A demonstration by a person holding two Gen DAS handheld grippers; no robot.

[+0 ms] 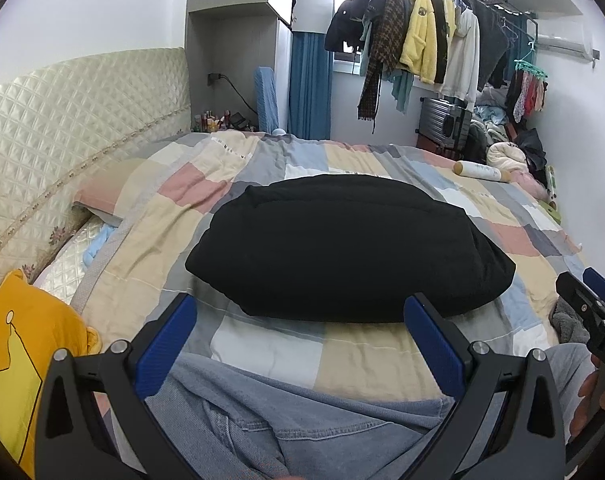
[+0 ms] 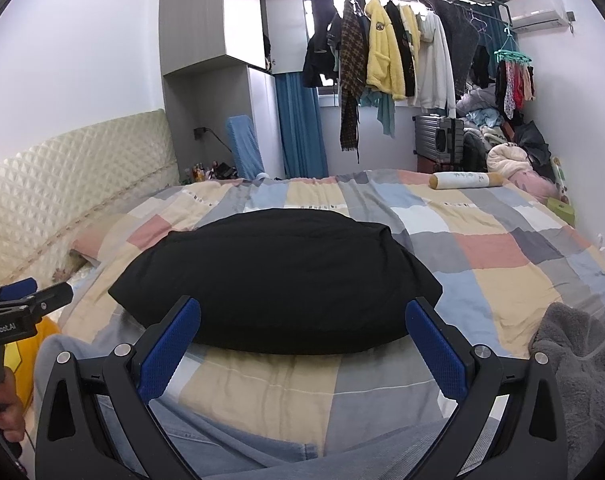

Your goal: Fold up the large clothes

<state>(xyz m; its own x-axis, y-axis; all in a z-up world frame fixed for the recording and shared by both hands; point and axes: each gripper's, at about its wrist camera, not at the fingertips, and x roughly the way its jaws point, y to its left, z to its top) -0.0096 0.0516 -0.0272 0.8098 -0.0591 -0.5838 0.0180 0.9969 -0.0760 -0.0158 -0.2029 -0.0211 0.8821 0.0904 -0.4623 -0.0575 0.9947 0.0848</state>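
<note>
On the left of both views the quilted headboard [image 1: 62, 128] backs the bed, and a yellow cushion [image 1: 26, 360] lies at the near left corner, much larger in the left wrist view than in the right, where only a sliver shows behind the other tool. The left tool [image 1: 300, 312] has its blue-padded fingers spread wide with nothing between them, hovering near the front edge of the black garment [image 1: 342, 248]. That garment sits in the middle of the patchwork quilt [image 1: 262, 352] as a compact, thick rectangular bundle with tidy edges, so by my reading this piece is already folded and nothing more is being held or creased. The right tool [image 2: 302, 312] is likewise spread and empty, just short of the same bundle's near edge. What is left seems to be either moving the bundle aside or starting another item; a grey fleecy cloth [image 2: 578, 364] lies crumpled at the right edge of the bed and might be next, though that is a guess. The right wrist view shows that cloth plainly and the person's hand [image 2: 4, 404] gripping the left tool's handle, while the left wrist view catches only a corner of the cloth. A cylindrical bolster [image 2: 466, 181] rests well apart, at the far right.
</note>
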